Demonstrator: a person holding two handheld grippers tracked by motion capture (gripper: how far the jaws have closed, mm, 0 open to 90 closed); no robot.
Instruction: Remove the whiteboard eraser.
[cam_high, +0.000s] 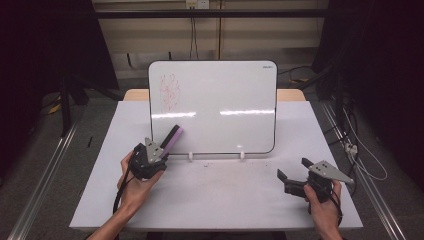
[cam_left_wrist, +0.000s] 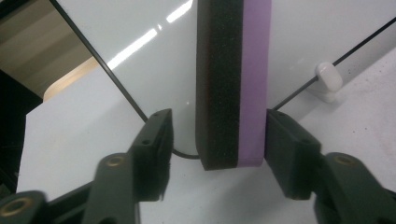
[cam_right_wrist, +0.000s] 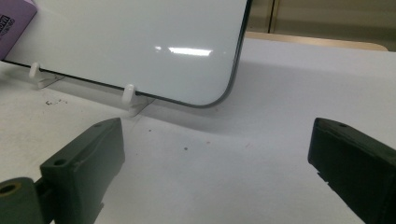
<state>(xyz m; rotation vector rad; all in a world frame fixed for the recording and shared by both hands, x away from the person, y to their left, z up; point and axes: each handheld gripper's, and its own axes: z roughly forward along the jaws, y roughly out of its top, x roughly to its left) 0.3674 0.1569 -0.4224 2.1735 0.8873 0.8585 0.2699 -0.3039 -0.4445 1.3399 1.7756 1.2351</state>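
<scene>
The purple-and-black foam eraser block stands between the fingers of the left gripper, its purple plastic face against one finger; a small gap shows between its black foam face and the other finger, so the hold looks loose or only just made. It points up and away from the hand toward the lower left corner of the white, black-rimmed, round-cornered whiteboard, just in front of the board's face.

By my judgement the pickup is done and the wiping is not: the red scribble in the board's upper left is whole, and the eraser sits below it, so it must rise along the board to reach the marks.

The right gripper rests low on the white surface at the near right, its fingers spread wide and empty, well apart from the board.

Farther off, the board leans on small white clip stands, which could shift under a hard press. Nothing lies between eraser and scribble.
</scene>
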